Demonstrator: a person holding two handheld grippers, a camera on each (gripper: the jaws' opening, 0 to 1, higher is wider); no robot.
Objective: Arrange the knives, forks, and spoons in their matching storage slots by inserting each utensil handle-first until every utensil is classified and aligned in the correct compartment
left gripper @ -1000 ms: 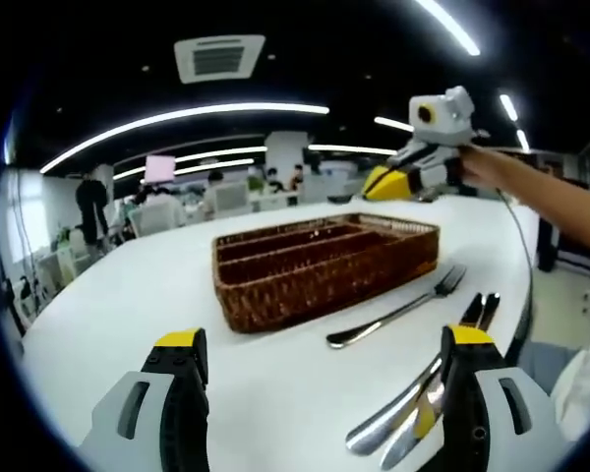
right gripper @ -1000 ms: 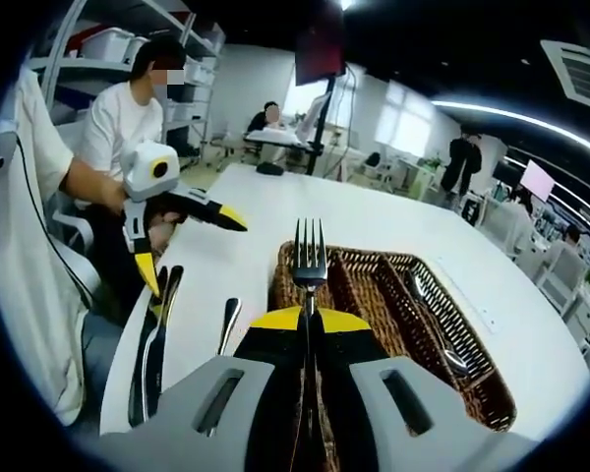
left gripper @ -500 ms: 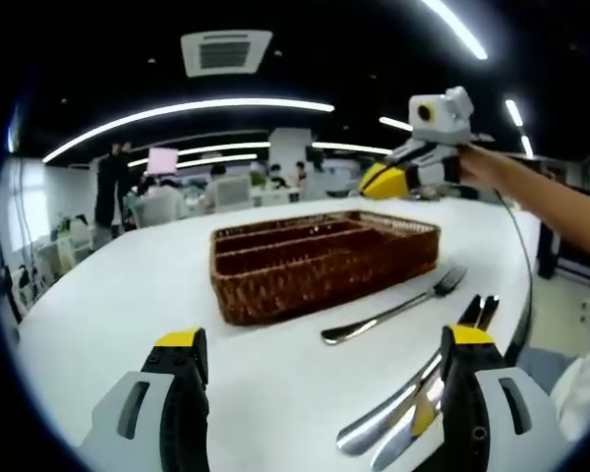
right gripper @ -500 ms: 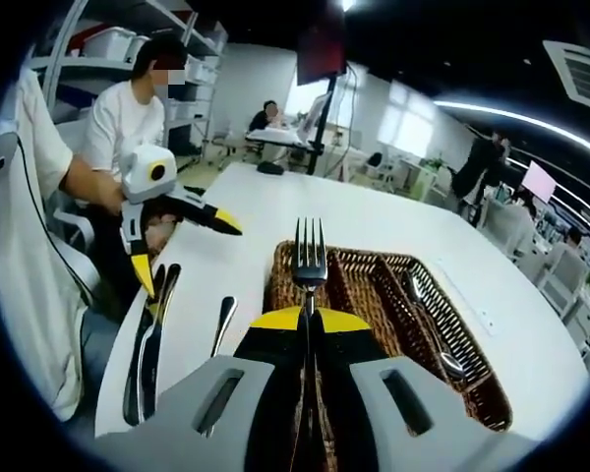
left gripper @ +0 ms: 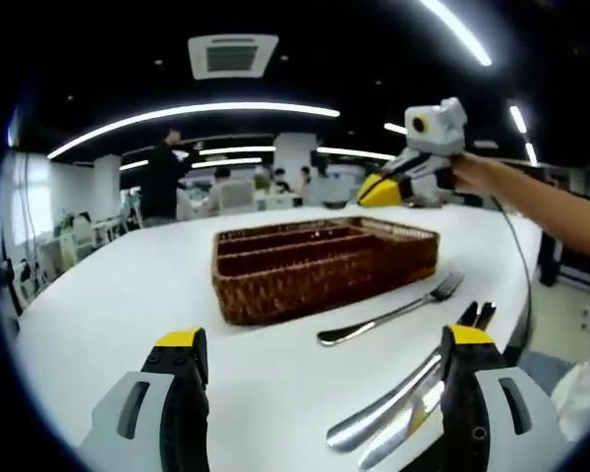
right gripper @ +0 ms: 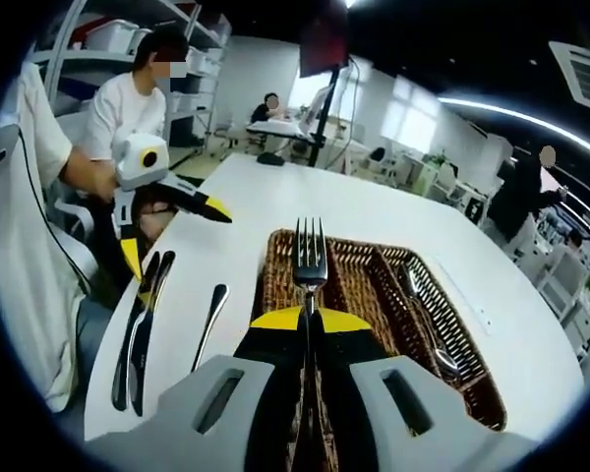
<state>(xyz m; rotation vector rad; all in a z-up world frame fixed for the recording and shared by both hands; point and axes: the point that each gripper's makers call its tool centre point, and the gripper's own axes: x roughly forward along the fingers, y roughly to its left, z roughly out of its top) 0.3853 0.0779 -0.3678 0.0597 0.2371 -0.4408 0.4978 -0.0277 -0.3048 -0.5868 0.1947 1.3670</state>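
Right gripper (right gripper: 309,317): jaws closed flat together on a fork (right gripper: 309,264), clamped on the handle, tines pointing up toward 12 o'clock past the yellow tips. In the left gripper view the same gripper (left gripper: 382,189) sits at 1 o'clock, above the far right corner of the basket, apart from it; the fork in it is too small to make out there.

Left gripper (left gripper: 324,344): jaws wide apart, nothing between them. It hovers low over the white table (left gripper: 108,315). In the right gripper view it shows at 10 o'clock (right gripper: 172,236), jaws spread, over the table's near-left edge, just above the knives.

Wicker basket (left gripper: 324,264): rectangular, long divided slots, mid-table. In the right gripper view the basket (right gripper: 477,393) runs from centre toward 4 o'clock, directly beyond the held fork. A spoon (right gripper: 428,329) lies in one of the right-hand slots, bowl toward the near end; cannot tell which slot exactly.

Loose on the table, left gripper view:
- second fork (left gripper: 393,311) at 4 o'clock of the basket, just beside its long side, tines toward the far right, not touching the wicker.
- two knives (left gripper: 403,413) side by side at 5 o'clock, near the table edge, partly behind the left gripper's right jaw.

Right gripper view has the knives (right gripper: 138,329) at 8 o'clock, parallel, and the second fork's handle (right gripper: 209,315) between them and the basket.
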